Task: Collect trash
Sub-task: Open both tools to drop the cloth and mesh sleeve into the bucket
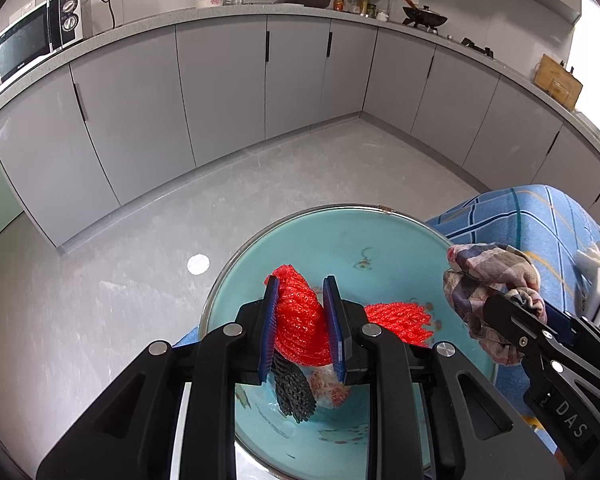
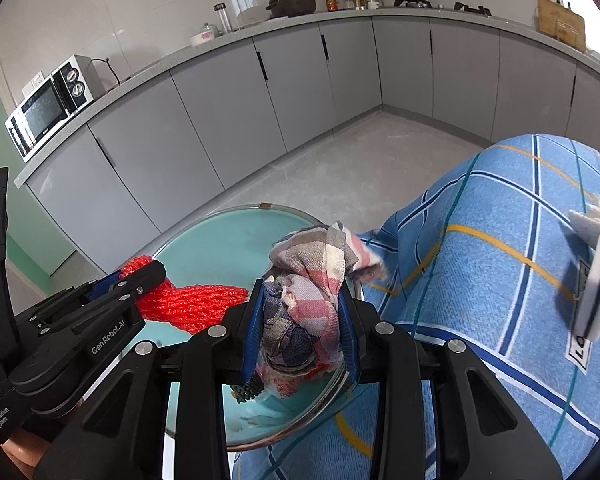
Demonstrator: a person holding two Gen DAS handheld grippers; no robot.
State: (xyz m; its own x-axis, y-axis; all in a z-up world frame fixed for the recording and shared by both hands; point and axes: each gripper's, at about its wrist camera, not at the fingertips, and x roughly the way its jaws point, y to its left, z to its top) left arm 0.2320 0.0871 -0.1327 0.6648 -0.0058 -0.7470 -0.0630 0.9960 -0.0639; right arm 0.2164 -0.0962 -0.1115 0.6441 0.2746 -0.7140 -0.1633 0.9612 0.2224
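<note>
Gripping one red net [image 1: 300, 320], left jaws; right jaws clamp one checked cloth [image 2: 308, 312].

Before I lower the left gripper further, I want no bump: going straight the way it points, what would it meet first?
Probably the teal basin. The left gripper is shut on the red foam net and points down into it, so the net would touch the basin's inside first. Depth is hard to judge.

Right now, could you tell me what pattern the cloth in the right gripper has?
The cloth is plaid: faded pink, white and navy checks, seen best from the right wrist.
</note>
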